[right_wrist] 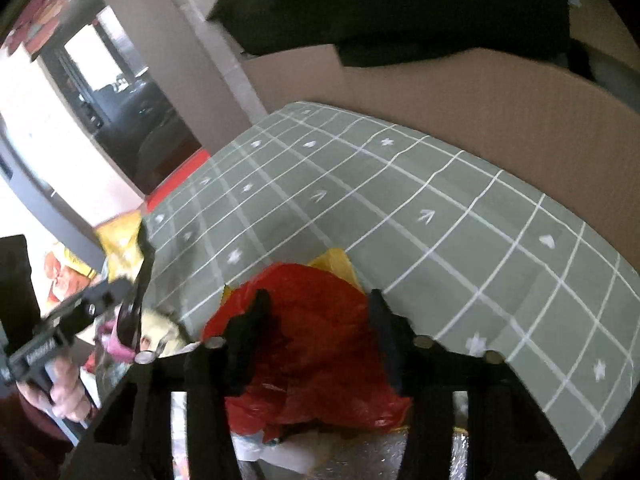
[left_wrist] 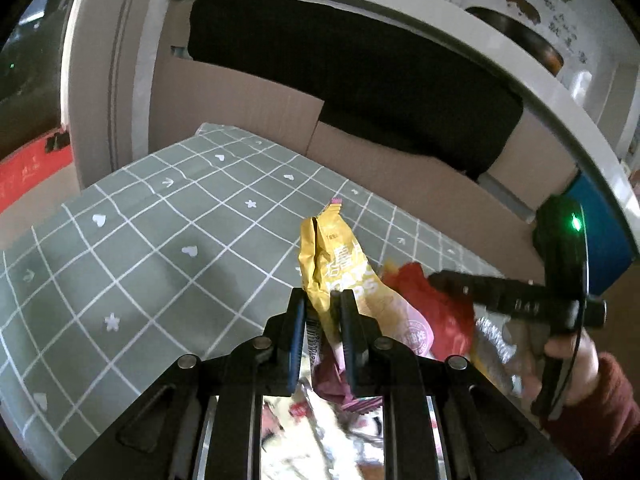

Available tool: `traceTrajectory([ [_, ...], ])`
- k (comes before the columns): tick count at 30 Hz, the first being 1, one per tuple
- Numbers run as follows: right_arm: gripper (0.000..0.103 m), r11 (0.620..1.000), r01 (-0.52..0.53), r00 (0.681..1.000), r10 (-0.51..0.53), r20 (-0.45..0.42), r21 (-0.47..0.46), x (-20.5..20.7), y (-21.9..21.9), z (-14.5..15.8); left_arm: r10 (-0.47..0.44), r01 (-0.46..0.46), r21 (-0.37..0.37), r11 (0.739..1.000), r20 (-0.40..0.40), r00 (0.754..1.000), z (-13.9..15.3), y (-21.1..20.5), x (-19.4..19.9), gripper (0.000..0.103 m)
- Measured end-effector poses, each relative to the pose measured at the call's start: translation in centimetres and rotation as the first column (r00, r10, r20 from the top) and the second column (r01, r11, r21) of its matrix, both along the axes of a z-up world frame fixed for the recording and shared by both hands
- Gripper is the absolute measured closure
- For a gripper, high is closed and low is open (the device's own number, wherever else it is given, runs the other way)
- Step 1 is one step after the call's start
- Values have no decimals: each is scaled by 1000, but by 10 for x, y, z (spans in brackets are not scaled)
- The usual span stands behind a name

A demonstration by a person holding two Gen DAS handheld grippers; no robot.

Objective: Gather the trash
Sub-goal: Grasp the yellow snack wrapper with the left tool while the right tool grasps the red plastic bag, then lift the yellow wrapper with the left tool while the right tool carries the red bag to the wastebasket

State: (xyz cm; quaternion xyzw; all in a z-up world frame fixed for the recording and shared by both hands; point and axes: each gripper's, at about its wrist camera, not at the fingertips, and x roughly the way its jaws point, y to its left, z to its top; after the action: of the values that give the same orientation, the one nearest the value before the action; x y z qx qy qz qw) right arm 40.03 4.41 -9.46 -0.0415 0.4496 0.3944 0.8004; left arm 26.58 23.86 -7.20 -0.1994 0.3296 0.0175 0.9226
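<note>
The left gripper (left_wrist: 322,304) is clenched on a gold snack wrapper (left_wrist: 328,264), which stands up crumpled between its blue-padded fingers (left_wrist: 297,320) and rises clear above the tips. Ahead of it and below lies the green checked tablecloth (left_wrist: 140,240), bare of litter in the stretch in front of this gripper. Beyond the cloth's far edge stands a cardboard box (left_wrist: 248,108) lined with a black bag (left_wrist: 360,72), by the look of it the place for the rubbish.

To the left gripper's right, the right gripper (right_wrist: 316,312) reaches over a heap of red plastic wrapping (right_wrist: 304,320). Its jaws stand part-way apart on either side of the red plastic; the view is smeared, so I cannot tell whether the pads press on it or merely straddle it. A yellow scrap (right_wrist: 332,260) shows just past the red heap, beyond the fingertips, and under this gripper lie pale and silvery foil pieces (right_wrist: 460,440), too blurred to name. A hand (left_wrist: 568,360) in a dark red sleeve (left_wrist: 600,400) holds the right gripper's handle.

As to progress, I judge the job under way and not near done. One wrapper is lifted off the cloth but not yet dropped in the box; the red plastic is being approached or gripped; the yellow scrap and the foil pieces are left on the near part of the table. The cloth ahead of the right gripper, toward the box, is free of rubbish.
</note>
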Motion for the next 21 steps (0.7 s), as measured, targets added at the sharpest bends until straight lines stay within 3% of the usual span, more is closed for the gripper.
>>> traceTrajectory([
  [1,76,1000,-6,1000,6,25,-8,-9,-2,4,3,-3,-1,1000,5,1000,3,-1,-4,85],
  [3,80,1000,-4,996,5,86,-14,-24,-5,17,8,-8,3,1000,19,1000,9,-3,-7,85],
  [5,100,1000,4,987,-2,160,-13,-39,-10,31,12,-12,5,1000,45,999,18,-5,-16,85],
  [7,99,1000,16,976,-18,218,11,-53,-18,44,15,-16,17,1000,75,997,27,-9,-24,85],
  [9,91,999,18,968,-26,251,33,-61,-24,55,20,-23,35,999,97,995,33,-12,-31,85],
  [11,44,999,7,965,-15,261,34,-68,-26,58,23,-28,40,999,106,994,37,-13,-39,85],
  [12,38,999,-6,966,-5,260,40,-70,-26,57,23,-27,40,999,105,994,38,-14,-40,85],
  [21,38,994,14,968,13,250,-106,-56,9,2,35,-38,36,999,78,996,28,-11,-54,85],
])
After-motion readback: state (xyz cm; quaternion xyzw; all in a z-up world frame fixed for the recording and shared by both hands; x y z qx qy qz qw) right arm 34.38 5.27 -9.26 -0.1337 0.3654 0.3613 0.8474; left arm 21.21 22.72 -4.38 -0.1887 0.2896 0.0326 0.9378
